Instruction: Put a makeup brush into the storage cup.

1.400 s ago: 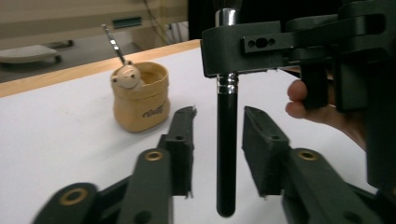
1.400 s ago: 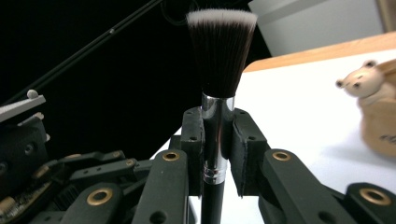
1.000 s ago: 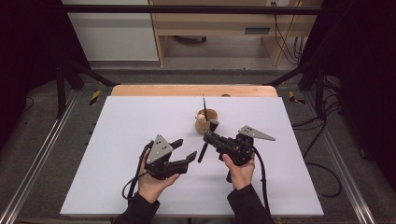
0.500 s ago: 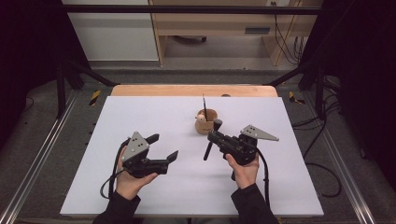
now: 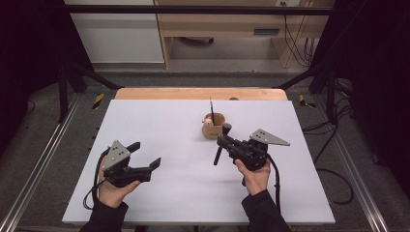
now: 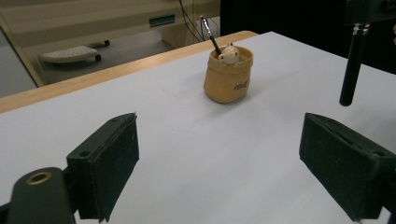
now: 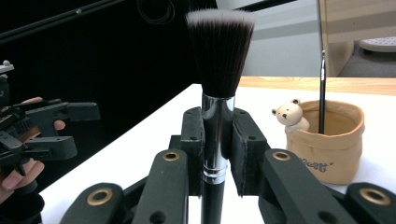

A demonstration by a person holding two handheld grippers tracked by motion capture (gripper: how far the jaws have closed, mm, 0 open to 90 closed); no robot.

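Right gripper (image 5: 223,141): at about 4 o'clock on the table (image 5: 159,121), its jaws pinched on the metal collar of a brush (image 5: 221,143). In the right gripper view the jaws press the collar from both sides.
Brush: makeup brush with a black handle and a dark, white-tipped bristle head (image 7: 220,46). In the high view the head points toward 12 o'clock and the handle slants down toward 7 o'clock, its end above the table. It is held clear of the surface.
Pot (image 5: 214,125): a small tan pot standing upright just past the table's centre, at 11 o'clock from the right gripper and near the brush head. I cannot tell whether brush and pot touch.
Pot contents: a thin dark stick (image 5: 211,110) standing up in it, leaning slightly, and a small white bear figure (image 7: 290,115) at the rim.
Left gripper (image 5: 145,155): at about 8 o'clock on the table, well apart from the pot. Its jaws have just been opening and now stand spread wide with nothing between them.
Left gripper view: the pot (image 6: 228,74) lies ahead between the two pads at 12 o'clock, and the brush handle (image 6: 351,70) hangs at 2 o'clock.
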